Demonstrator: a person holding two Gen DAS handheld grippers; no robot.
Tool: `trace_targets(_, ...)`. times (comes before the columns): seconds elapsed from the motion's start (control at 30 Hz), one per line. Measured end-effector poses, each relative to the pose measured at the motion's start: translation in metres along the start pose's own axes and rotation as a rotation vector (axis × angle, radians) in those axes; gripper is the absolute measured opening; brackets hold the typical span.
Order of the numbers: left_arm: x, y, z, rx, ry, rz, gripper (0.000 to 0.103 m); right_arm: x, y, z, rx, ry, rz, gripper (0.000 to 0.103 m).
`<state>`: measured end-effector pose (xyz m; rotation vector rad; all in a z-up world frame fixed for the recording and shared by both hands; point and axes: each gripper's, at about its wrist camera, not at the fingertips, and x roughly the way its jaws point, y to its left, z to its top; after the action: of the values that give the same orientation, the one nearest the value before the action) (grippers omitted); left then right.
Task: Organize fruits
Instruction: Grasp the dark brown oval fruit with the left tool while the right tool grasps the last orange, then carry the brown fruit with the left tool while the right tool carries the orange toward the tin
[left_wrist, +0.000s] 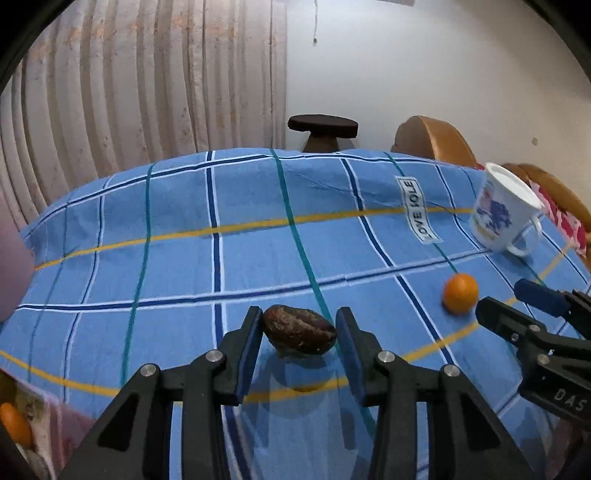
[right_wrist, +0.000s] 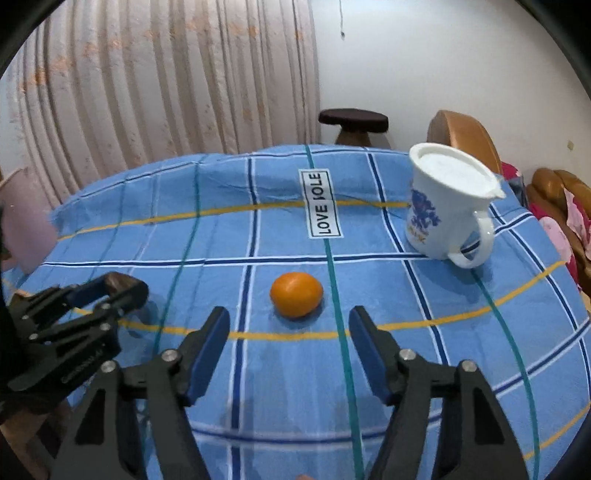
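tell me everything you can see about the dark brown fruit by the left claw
The dark brown fruit is an oval, egg-like piece with a mottled, wrinkled, slightly glossy skin streaked with paler marks. It looks whole and lies on its side on the blue checked cloth, casting a shadow toward the camera. It sits between the blue pads of the left claw, which touch both its ends. In the right wrist view only a sliver of it shows.

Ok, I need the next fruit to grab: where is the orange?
The orange lies on the blue cloth, centred just ahead of the open right gripper, with the mug beyond to its right.
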<state>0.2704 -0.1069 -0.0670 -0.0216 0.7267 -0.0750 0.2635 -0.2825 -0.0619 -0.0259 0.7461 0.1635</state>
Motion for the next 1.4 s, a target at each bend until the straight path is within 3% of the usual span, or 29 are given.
trace_targets(0.17,0.011,0.005,0.009,-0.027,0.008,-0.007,0.043,0.026,-0.001,0.01,0.018,0.048,-0.028,0.064)
trace_targets(0.4,0.015,0.014,0.009,-0.069,0.022,-0.058,0.043,0.047,-0.002,0.008,0.027,0.086,0.004,0.044)
trace_targets(0.6,0.002,0.019,0.008,-0.092,-0.038,-0.044,0.043,0.039,0.001,0.002,0.008,0.06,0.011,0.044)
trace_targets(0.93,-0.024,0.014,-0.001,-0.059,-0.118,-0.003,0.043,-0.003,0.005,-0.01,0.012,-0.11,0.077,0.044)
trace_targets(1.4,-0.058,0.009,-0.019,-0.018,-0.234,0.063,0.043,-0.043,0.009,-0.021,0.02,-0.318,0.057,0.044)
